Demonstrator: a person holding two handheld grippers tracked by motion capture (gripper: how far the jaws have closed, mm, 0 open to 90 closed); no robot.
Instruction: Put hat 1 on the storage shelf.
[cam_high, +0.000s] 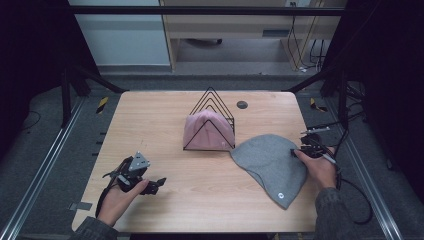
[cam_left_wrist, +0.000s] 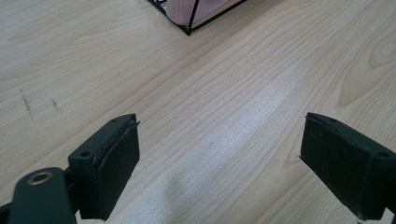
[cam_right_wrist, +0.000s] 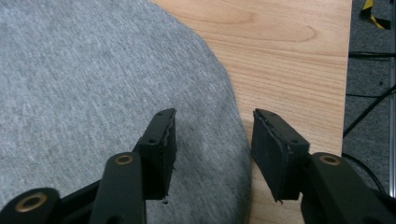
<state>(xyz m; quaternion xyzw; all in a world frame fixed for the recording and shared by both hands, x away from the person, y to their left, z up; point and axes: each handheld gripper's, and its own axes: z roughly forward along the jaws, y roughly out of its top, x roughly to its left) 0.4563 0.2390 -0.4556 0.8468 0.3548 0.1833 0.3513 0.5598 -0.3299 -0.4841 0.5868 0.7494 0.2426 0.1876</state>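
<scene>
A grey beanie (cam_high: 270, 162) lies flat on the wooden table (cam_high: 160, 115), right of centre. My right gripper (cam_high: 296, 151) rests at its right edge. In the right gripper view its jaws (cam_right_wrist: 212, 140) stand apart over the beanie's rim (cam_right_wrist: 93, 84), the pads not pressing on the cloth. A pink hat (cam_high: 207, 131) sits inside a black wire rack (cam_high: 212, 97) at mid-table. My left gripper (cam_high: 155, 186) lies low near the front left, open over bare wood (cam_left_wrist: 219, 149), with the rack's corner (cam_left_wrist: 187, 30) and some pink cloth (cam_left_wrist: 196, 9) farther ahead.
A small dark round disc (cam_high: 242, 104) sits in the tabletop behind the rack. Cables (cam_high: 350, 120) hang past the table's right edge, close to my right hand. Dark frame posts stand at both back corners.
</scene>
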